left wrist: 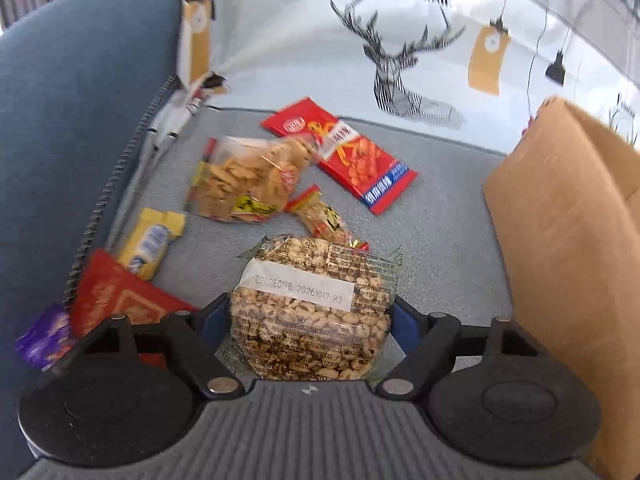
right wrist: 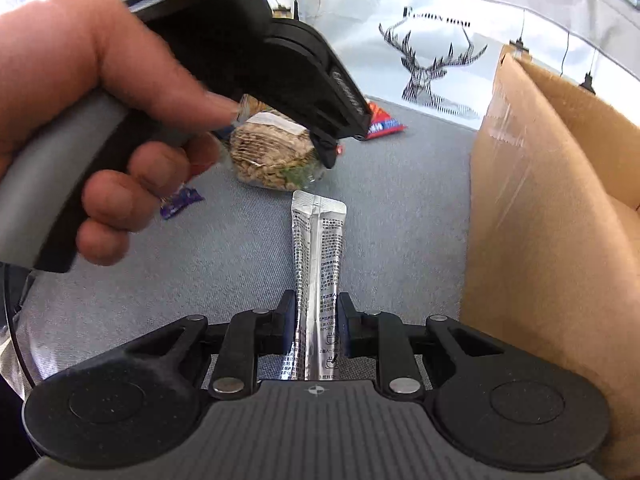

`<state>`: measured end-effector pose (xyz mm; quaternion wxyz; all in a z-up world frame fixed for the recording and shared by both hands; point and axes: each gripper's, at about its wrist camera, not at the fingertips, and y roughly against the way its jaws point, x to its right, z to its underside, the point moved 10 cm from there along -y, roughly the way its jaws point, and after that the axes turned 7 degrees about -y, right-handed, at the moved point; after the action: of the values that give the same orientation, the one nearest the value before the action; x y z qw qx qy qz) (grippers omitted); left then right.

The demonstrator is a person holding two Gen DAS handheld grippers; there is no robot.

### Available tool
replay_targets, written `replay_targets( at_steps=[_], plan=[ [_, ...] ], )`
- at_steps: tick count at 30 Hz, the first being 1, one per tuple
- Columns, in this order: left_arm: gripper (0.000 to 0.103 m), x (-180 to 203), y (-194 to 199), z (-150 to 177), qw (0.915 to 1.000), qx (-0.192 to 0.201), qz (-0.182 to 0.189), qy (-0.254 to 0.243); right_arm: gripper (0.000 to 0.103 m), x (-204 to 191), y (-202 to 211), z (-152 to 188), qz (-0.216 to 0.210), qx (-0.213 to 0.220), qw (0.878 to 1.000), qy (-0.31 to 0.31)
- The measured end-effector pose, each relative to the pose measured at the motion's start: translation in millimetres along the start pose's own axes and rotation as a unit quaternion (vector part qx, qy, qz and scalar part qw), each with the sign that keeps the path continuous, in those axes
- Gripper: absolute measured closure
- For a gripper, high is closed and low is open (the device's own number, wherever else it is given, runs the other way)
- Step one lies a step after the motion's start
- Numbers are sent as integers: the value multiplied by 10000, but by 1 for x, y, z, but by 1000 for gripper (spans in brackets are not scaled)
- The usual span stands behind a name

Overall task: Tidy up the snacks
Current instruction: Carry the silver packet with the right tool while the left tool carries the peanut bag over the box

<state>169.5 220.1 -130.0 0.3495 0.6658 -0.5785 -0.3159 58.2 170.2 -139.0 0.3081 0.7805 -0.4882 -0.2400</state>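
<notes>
Snacks lie scattered on a grey fabric sofa seat point(left wrist: 440, 232), and we see two of them between tongs. Our left tongs point(left wrist: 310, 316) point steeply down with a clear crinkly bag of peanuts point(left wrist: 312, 304) between their blue pads; the jaws stand wide against the bag's sides, though we cannot tell whether they press it. In the right wrist view a bare left hand point(right wrist: 100, 120) wraps the grey handle, fingers curled under it. Our right tongs point(right wrist: 316, 320) are nearly together, clamped on a long silver foil sachet point(right wrist: 318, 264) that juts forward above the seat. An open brown cardboard box point(left wrist: 560, 240) stands just to the right. Farther back lie a red snack packet point(left wrist: 360, 160) and a clear bag of biscuits point(left wrist: 244, 180).
</notes>
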Motion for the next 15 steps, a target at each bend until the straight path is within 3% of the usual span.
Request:
replay_targets(
  at_steps=[8, 15],
  plan=[
    [19, -27, 76, -4, 9944, 864, 42, 612, 81, -11, 46, -9, -220, 524, 9982, 198],
    [19, -20, 135, -13, 9840, 1617, 90, 746, 81, -7, 106, -37, -346, 1156, 9922, 316]
  ],
)
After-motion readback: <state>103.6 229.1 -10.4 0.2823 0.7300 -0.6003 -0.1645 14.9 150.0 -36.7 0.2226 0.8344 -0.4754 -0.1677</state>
